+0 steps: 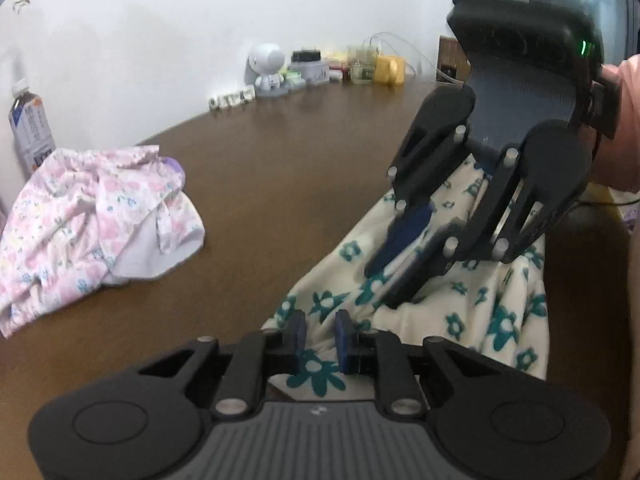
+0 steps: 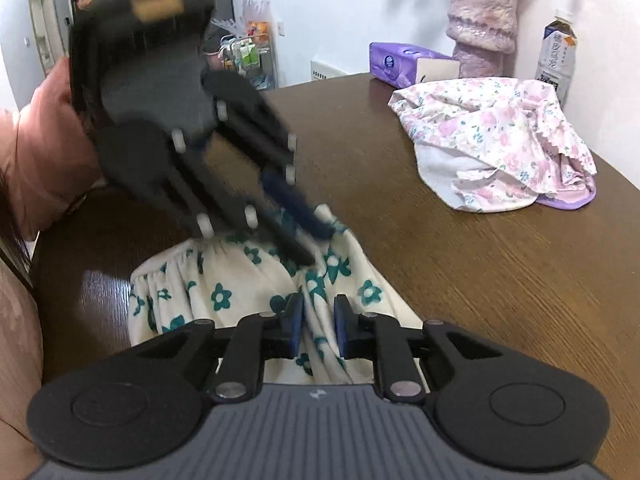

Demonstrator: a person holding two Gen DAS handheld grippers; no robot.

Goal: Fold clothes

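Tea bottle [image 1: 30, 128]: stands upright at the far left edge of the table, against the white wall
Pink floral garment [image 1: 92, 224]: lies crumpled in a loose heap on the left part of the wooden table [image 1: 280, 184], well apart from both grippers; a purple-edged piece shows beneath it in the right wrist view
Back-wall clutter: a small white robot figure [image 1: 269, 68], jars and a yellow box sit in a row along the table's far edge
Left gripper [image 1: 320, 338]: its blue pads are drawn close and pinch a gathered fold of the cream cloth; clenched on the fabric
Cream garment with teal flowers [image 1: 460, 312]: spread at the near edge of the table between the two tools, its gathered edge bunched up where the pads bite; it runs from the left tool's pads up and to the right under the other tool
Right gripper [image 1: 404, 256]: held in a hand in a pink sleeve [image 1: 624, 120], angled down onto the same cream cloth; seen from its own camera, its pads [image 2: 294, 320] sit either side of a ridge of fabric and squeeze it, so it grasps the cloth too
Right wrist view, far side: a purple tissue pack [image 2: 400, 64] and a fuzzy lilac vase [image 2: 482, 20] stand beyond the pink heap
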